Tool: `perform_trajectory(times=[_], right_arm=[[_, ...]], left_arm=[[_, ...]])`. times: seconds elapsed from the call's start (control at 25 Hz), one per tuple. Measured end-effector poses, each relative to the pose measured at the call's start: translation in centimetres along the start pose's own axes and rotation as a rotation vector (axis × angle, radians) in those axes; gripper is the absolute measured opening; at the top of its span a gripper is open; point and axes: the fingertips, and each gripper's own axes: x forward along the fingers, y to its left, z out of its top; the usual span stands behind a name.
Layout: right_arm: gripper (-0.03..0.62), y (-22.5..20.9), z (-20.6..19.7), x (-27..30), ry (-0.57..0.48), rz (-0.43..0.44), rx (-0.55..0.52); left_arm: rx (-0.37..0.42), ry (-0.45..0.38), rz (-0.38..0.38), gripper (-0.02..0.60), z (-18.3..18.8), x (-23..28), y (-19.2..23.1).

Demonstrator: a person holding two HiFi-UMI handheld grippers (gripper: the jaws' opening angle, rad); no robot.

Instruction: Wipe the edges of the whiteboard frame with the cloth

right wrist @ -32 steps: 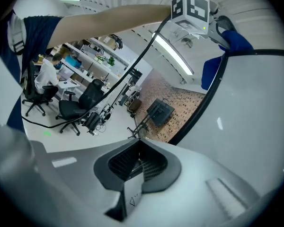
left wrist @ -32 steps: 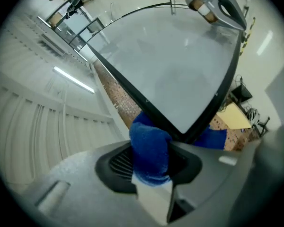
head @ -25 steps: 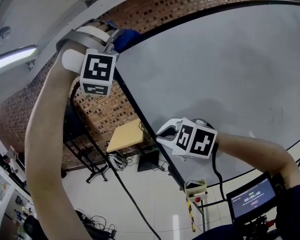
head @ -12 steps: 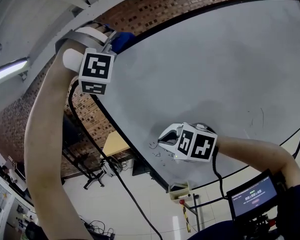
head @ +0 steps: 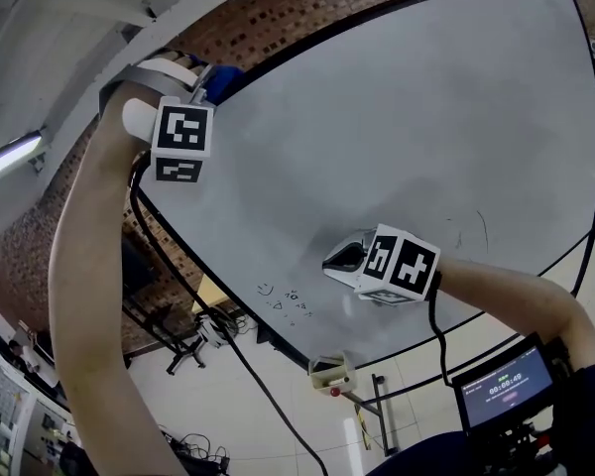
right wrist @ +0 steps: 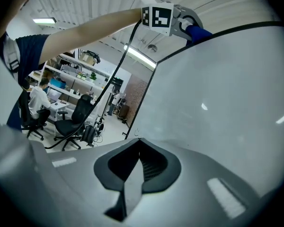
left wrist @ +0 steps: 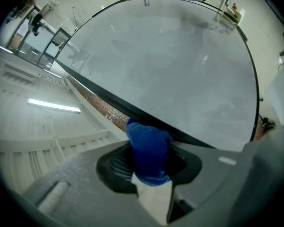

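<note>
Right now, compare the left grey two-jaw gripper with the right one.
The left grey gripper is shut on a blue cloth; the right grey gripper is shut on nothing. The left is up at the whiteboard's black frame; the right is lower, before the white board face. Both carry black-and-white marker cubes.

Brick wall [head: 322, 6], black office chairs [right wrist: 71, 122]
</note>
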Motion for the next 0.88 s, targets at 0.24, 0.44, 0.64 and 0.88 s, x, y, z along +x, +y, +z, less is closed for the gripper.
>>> perform_trajectory(times=[0.24,0.44,0.64,0.88], right_arm=[[0.010,0.2,-1.2,-2.0,-0.059,0.012,0.028],[0.010,0.9,-2.2,-7.9,-0.085,-0.017,0.043],[0.009,2.3,-3.1,-11.3,-0.120,-0.004,0.088],[0.010,1.1,-3.2,-13.9,-0.226,-0.104,0.146]], left_arm=[[-0.054,0.071,0.017,0.142,0.1,0.6,0.3],[-0.224,0.159,0.085,0.146,-0.6,-2.4,4.3],[-0.339,0.169,0.107,0.147,1.2,-5.3,5.9],[-0.492,0.124,0.156,0.150,4.2,-7.5,7.0]])
